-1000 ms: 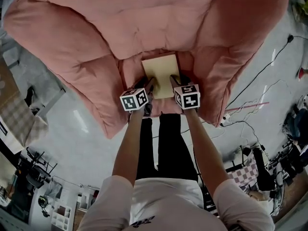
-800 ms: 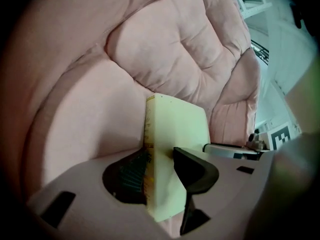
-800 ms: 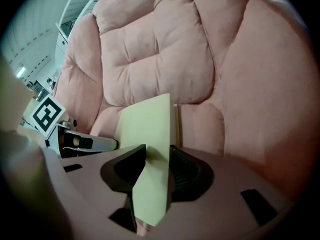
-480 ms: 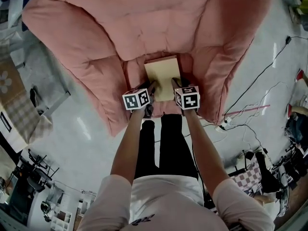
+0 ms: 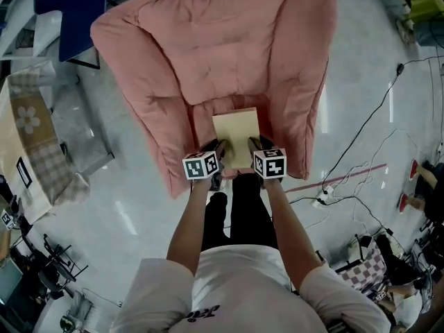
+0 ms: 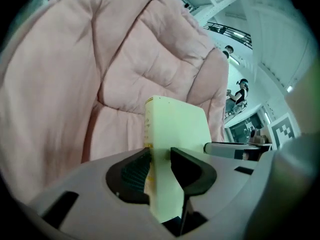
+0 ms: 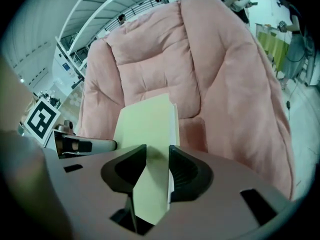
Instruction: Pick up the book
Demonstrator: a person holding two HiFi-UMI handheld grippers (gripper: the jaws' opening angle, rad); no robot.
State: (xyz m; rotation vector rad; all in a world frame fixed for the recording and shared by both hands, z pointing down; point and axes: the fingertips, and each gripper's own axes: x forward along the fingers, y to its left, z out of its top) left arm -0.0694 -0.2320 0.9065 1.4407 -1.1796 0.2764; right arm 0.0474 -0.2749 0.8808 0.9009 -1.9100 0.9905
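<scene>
- pale yellow rectangular book [image 5: 236,127] above pink padded armchair [image 5: 208,40] seat; contact unclear.
- left gripper [image 5: 220,145], right gripper [image 5: 252,143]: jaws just closed further, clamping the book's near edge.

Pink quilted armchair [image 5: 215,47] stood on pale glossy floor [image 5: 132,234]. Blue chair [image 5: 76,12] just beyond its upper-left corner in the head view. Checked cloth [image 5: 41,165] lay well left of it. Black cables [image 5: 362,125] trailed right of it, white power strip [image 5: 322,200] among them.
</scene>
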